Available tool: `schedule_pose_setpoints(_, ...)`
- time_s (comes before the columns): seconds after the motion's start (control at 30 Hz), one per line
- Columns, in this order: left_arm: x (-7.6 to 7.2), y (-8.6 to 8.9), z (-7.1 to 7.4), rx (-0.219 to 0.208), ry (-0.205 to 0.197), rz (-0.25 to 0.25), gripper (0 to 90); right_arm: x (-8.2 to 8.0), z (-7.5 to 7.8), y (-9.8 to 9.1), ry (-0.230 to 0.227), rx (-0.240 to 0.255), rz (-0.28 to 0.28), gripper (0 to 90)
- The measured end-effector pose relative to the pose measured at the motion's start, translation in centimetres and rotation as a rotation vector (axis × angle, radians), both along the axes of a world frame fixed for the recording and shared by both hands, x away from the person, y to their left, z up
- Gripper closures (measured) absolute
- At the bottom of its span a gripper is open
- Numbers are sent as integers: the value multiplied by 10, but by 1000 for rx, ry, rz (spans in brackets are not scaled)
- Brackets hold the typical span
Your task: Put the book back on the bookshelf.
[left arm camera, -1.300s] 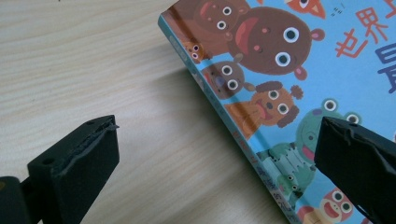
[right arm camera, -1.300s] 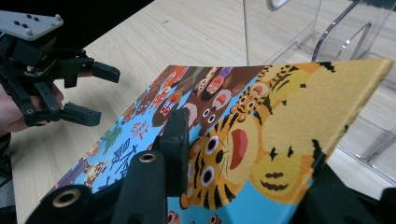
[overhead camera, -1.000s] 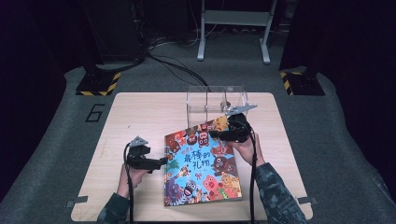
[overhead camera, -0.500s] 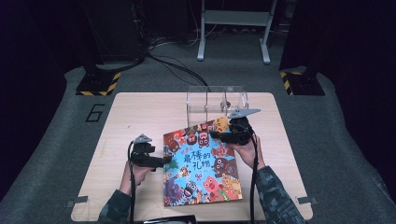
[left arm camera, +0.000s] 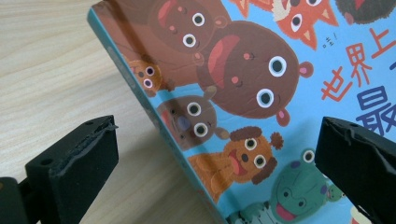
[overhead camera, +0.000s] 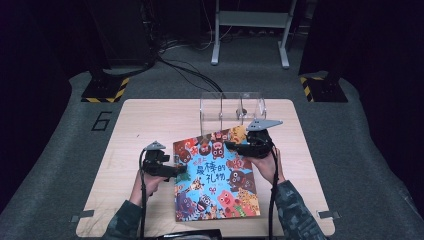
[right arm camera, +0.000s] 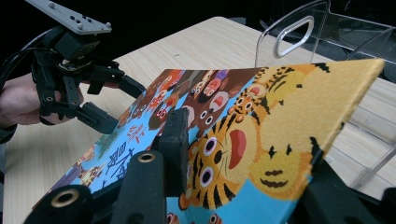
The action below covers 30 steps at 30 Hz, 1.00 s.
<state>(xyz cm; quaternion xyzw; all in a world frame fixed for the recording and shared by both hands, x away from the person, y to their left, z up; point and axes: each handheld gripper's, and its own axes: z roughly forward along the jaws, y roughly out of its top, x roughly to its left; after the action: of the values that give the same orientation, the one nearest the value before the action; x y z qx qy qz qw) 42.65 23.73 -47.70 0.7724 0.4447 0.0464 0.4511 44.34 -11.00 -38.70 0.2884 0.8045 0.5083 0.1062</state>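
A colourful picture book with cartoon animals on its cover lies slanted on the wooden table. My right gripper is shut on the book's far right corner. In the right gripper view one jaw presses on the tiger picture and the other sits under the cover, so my right gripper holds the book tilted up. My left gripper is open at the book's left edge. In the left gripper view the raised spine of the book stands between the wide jaws of my left gripper, touching neither.
A clear acrylic rack stands at the table's far edge just behind the book; it appears again in the right gripper view as the clear rack. Bare wood lies left of the book. Cables and stand feet sit on the grey floor beyond.
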Motion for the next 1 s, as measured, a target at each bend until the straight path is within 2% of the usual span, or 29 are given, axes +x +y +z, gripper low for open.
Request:
schedule_pose_setpoints(0.33,2,-4,0,-7,5,-23,0,0,0,1,-21,13,18,618)
schedule_pose_setpoints(0.37,2,-4,-1,-25,21,-27,0,1,0,1,-23,16,21,618)
schedule_pose_setpoints(0.4,3,-3,-1,-22,21,-50,0,1,0,2,-13,21,17,619)
schedule_pose_setpoints(0.47,4,-3,-2,-71,51,-68,31,2,-1,3,-20,25,24,619)
schedule_pose_setpoints(0.53,5,-3,-1,-67,40,-60,29,3,-1,4,-22,28,23,619)
schedule_pose_setpoints(0.7,7,2,0,-72,33,-57,72,9,-4,3,9,50,20,619)
schedule_pose_setpoints(0.8,7,7,0,-101,34,-47,113,12,-5,2,25,56,16,619)
schedule_pose_setpoints(1.0,8,11,-2,-114,26,-37,148,19,-6,4,75,59,10,621)
